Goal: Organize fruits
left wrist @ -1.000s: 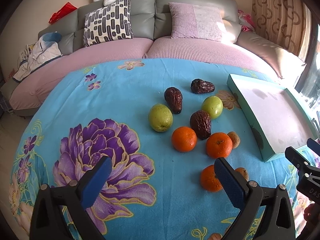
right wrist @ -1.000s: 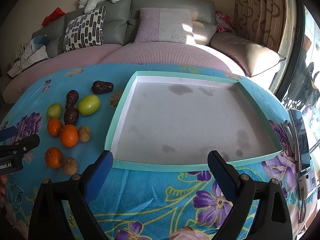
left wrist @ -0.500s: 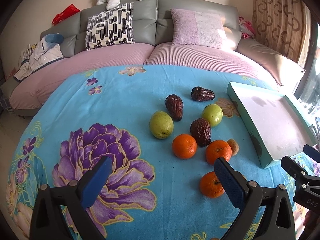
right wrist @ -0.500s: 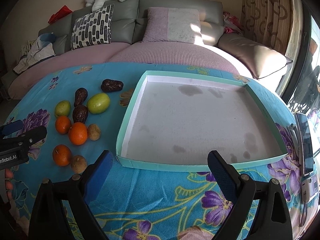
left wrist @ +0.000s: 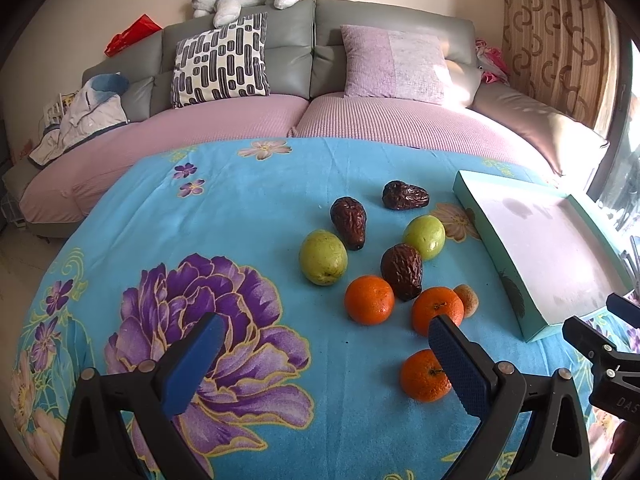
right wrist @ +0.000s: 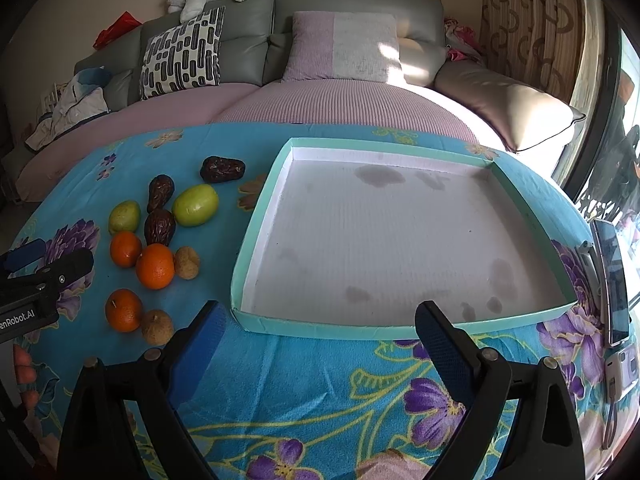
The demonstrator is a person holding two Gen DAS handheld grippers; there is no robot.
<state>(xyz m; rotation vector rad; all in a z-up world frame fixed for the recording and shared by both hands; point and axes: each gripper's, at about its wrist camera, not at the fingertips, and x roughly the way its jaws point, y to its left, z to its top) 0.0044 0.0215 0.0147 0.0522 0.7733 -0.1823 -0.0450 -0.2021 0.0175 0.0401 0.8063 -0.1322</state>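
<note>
Grey sofa [left wrist: 312, 52] cushions and a patterned pillow [left wrist: 222, 62] fill the top of both frames, and below them a counter [left wrist: 224, 208] spreads under a bright blue cloth printed with purple flowers. Just right of centre in the left wrist view the fruits lie in a loose cluster: two smooth green fruits [left wrist: 323, 257], three glossy oranges [left wrist: 369, 299] with stem dimples, three dark wrinkled fruits [left wrist: 349, 222] and a small tan one [left wrist: 467, 299] touching an orange. At the right edge sits a shallow teal tray [right wrist: 256, 236], its pale floor blotched with faint stains and holding nothing; the fruits lie just beside its left wall in the right wrist view. Along the bottom of each frame, the left tongs [left wrist: 320, 354] stand spread wide over the cloth, one blue pad in front of the nearest orange, and the right tongs [right wrist: 318, 344] stand spread wide before the tray's near wall, gripping nothing.
</note>
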